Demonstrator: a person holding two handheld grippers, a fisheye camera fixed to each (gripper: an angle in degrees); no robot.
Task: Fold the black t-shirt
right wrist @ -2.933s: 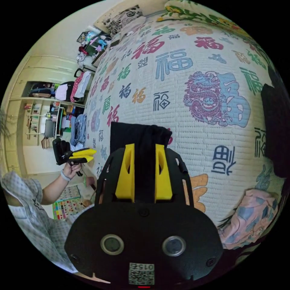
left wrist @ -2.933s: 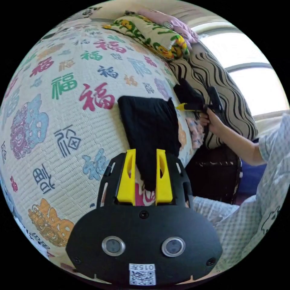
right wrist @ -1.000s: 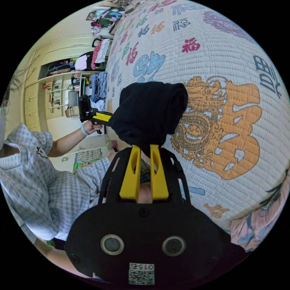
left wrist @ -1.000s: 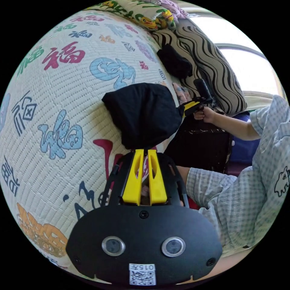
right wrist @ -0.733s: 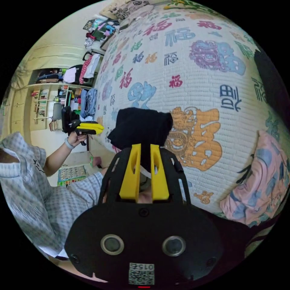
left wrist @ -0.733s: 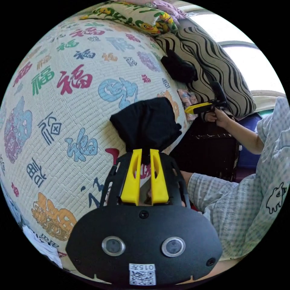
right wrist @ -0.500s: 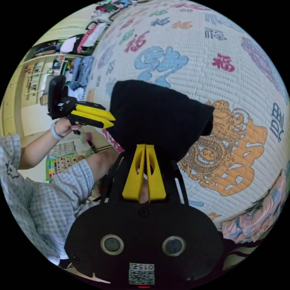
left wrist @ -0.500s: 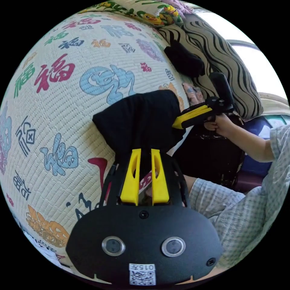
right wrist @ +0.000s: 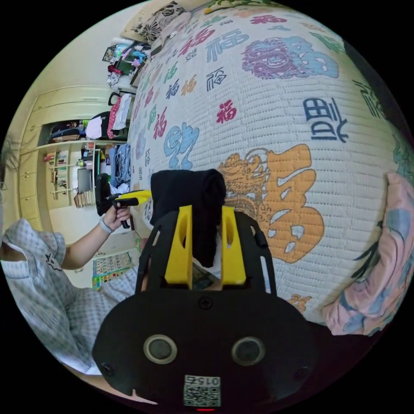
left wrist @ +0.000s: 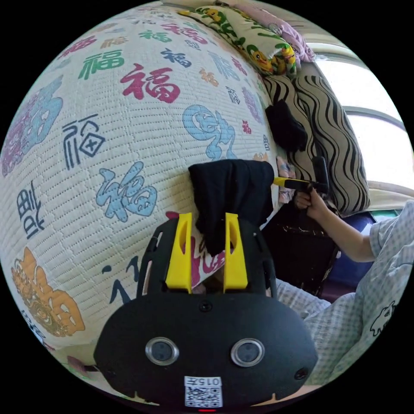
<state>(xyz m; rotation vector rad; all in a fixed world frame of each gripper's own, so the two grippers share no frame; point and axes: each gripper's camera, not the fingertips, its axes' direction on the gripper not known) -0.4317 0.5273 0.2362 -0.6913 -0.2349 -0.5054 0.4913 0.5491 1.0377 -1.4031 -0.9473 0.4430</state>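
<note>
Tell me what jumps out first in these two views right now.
The folded black t-shirt lies near the edge of the cream quilted bedspread printed with big colourful characters, right ahead of the left gripper, whose yellow jaws stand apart. In the right gripper view the right gripper is also open, with an orange dragon motif beside the shirt.

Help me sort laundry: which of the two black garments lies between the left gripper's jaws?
The folded black t-shirt near the bed edge; the other black bundle rests against the striped pillow.
</note>
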